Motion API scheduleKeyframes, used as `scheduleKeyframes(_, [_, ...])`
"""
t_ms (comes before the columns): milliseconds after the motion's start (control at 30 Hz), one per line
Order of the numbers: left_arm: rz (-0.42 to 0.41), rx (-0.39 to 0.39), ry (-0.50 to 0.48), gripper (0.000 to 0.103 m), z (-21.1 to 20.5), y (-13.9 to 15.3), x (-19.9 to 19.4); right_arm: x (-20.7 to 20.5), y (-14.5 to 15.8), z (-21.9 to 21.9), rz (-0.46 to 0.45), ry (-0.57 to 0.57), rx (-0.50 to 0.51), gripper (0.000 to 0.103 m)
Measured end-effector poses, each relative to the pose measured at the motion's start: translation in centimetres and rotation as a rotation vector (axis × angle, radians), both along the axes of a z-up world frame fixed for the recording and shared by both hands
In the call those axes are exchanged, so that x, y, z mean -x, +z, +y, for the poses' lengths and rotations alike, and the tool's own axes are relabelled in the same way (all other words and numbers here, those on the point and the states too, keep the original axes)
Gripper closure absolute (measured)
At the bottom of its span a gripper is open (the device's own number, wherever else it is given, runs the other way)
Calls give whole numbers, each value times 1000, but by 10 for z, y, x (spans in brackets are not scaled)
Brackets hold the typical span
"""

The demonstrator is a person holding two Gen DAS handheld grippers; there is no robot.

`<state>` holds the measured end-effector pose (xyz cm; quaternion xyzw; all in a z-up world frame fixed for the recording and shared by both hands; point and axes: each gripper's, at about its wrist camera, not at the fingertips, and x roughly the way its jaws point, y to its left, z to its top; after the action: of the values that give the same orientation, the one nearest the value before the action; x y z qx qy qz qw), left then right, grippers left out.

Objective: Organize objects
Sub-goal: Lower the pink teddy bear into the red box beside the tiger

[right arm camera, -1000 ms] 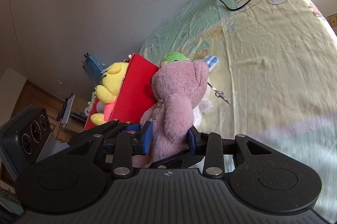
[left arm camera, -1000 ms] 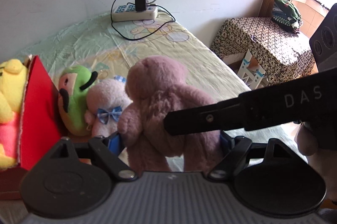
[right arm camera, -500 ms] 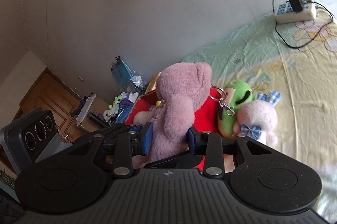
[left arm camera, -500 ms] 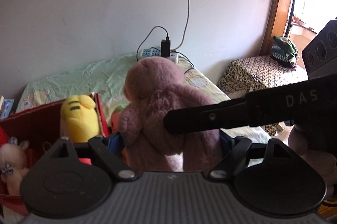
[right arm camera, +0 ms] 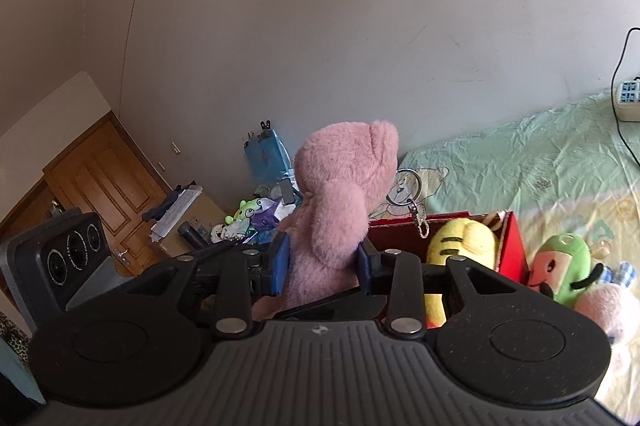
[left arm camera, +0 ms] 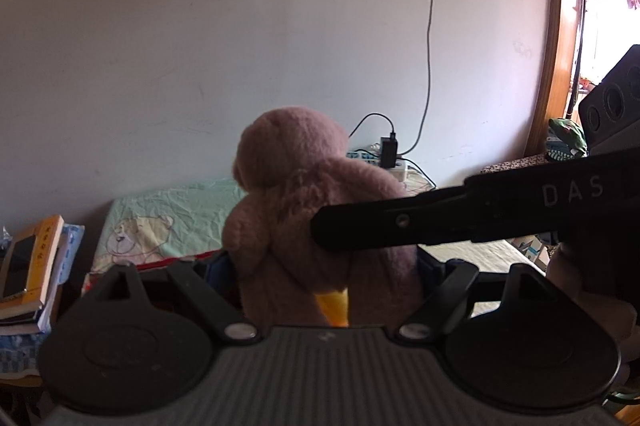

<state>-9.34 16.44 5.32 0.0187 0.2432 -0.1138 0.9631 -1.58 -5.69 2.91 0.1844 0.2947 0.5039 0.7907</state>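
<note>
Holding the pink plush bear [right arm camera: 340, 210] aloft, both tools share the load: the right gripper [right arm camera: 322, 262] has its jaws clamped on the bear's body, and the left gripper [left arm camera: 320, 266] has its jaws pressed against the bear's flanks too, with the right tool's black finger crossing in front of them. The bear hangs upright between the jaws, above and just beside the red box [right arm camera: 508, 246], which lies ahead and to the right of the right jaws on the bed [right arm camera: 520, 162].

Doing this well probably means bringing the bear over the box opening before easing either grip, and lowering it into the free space beside the yellow plush [right arm camera: 460, 242] already inside. A keyring [right arm camera: 408, 182] dangles from the bear and could snag on the box wall. Beyond the box's right wall lie a green plush [right arm camera: 564, 266] and a pale pink one [right arm camera: 604, 310]; a stack of books [left arm camera: 32, 266] sits left of the left jaws, well apart.
</note>
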Motion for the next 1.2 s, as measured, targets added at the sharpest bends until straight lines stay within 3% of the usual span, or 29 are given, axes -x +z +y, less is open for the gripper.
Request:
scheduleKeyframes(167, [30, 24, 23, 21, 40, -18, -13, -6, -10, 40, 24, 18, 38, 66])
scheduleKeyframes(333, [111, 83, 18, 21, 70, -47, -33, -8, -26, 69, 62, 7, 140, 66])
scheduleKeyframes(500, [206, 137, -5, 21, 80, -77, -48, -7, -42, 84, 78, -31, 253, 67])
scheduleKeyframes(700, [292, 132, -31, 21, 84, -103, -65, -10, -58, 95, 103, -72, 367, 67])
scheduleKeyframes(933, [350, 181, -18, 21, 90, -115, -71, -10, -70, 120, 59, -90, 470, 66])
scheduleKeyframes(1200, [397, 171, 0, 21, 88, -115, -76, -17, -75, 125, 52, -123, 487, 63])
